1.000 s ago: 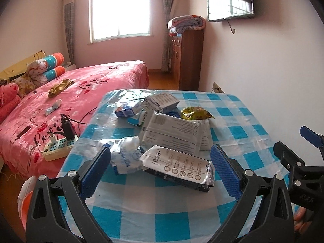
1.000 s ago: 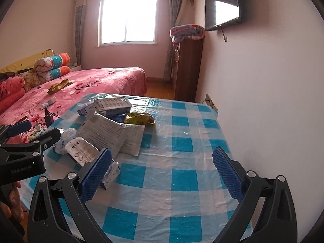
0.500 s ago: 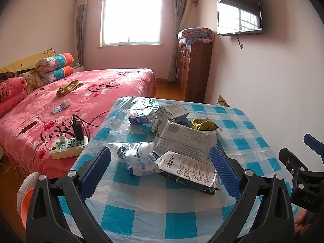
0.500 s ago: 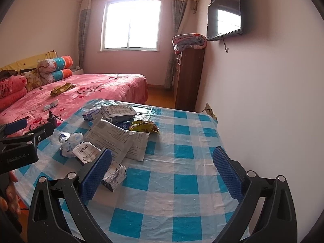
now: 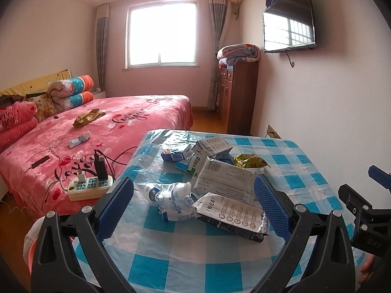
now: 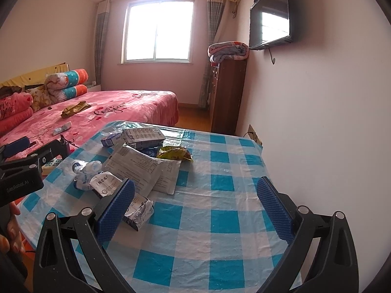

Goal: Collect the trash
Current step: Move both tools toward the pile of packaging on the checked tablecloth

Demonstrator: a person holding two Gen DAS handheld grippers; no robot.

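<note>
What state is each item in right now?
Left gripper: open, empty.
Right gripper: open, empty.
Plastic bottle: crushed, lying flat.
Yellow snack bag: crumpled, on table.
Power strip: on bed, chargers plugged in.
TV: off.

Pink bed point(image 5: 136, 112), power strip point(image 5: 89, 187) (chargers plugged in), wall television point(image 5: 288, 33)

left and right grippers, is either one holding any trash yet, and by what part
Nothing is held. The left gripper and right gripper are both open above the table.
</note>
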